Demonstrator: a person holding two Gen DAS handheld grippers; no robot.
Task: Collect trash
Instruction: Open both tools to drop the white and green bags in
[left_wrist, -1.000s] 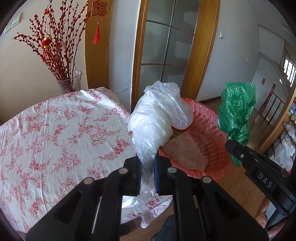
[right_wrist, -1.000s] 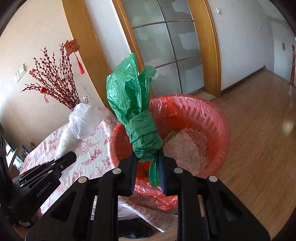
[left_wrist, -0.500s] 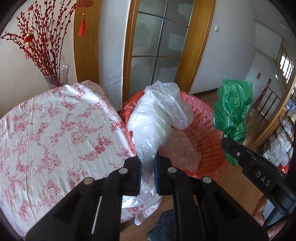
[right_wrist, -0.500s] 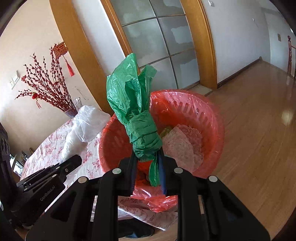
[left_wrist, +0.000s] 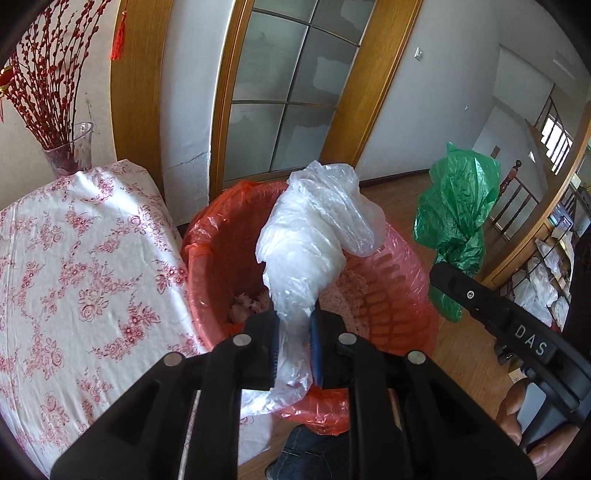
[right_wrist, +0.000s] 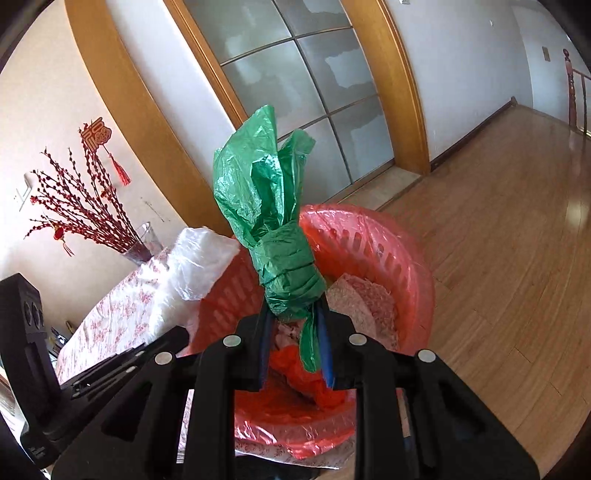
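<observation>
Two handheld grippers were held over a red basket (left_wrist: 402, 266), a slatted tub lined with a thin red bag that stood on the wooden floor just beside a counter (left_wrist: 74, 266) draped in a rose-printed cloth.

The left gripper (left_wrist: 293, 347) held a crumpled clear plastic bag (left_wrist: 314, 236) that rose above the basket's open mouth. Its jaws had just been opening, with the bag's lower end between them; the gap was narrow and the blue pads touched the plastic on both sides.

The right gripper (right_wrist: 295, 347) held a knotted green plastic bag (right_wrist: 273, 229), also above the basket. Its jaws had just eased apart too. The knot sat at the tips of the jaws, and a thin green tail hung down in the gap. Whether the pads pressed on the bag could not be told.

A second earlier, both bags were shown nearer the counter's edge and pinched more tightly; now both stood squarely over the basket. Pinkish flat scraps (right_wrist: 369, 302) already lay inside it. The loosening over the basket suggested both bags were about to be dropped in.
</observation>
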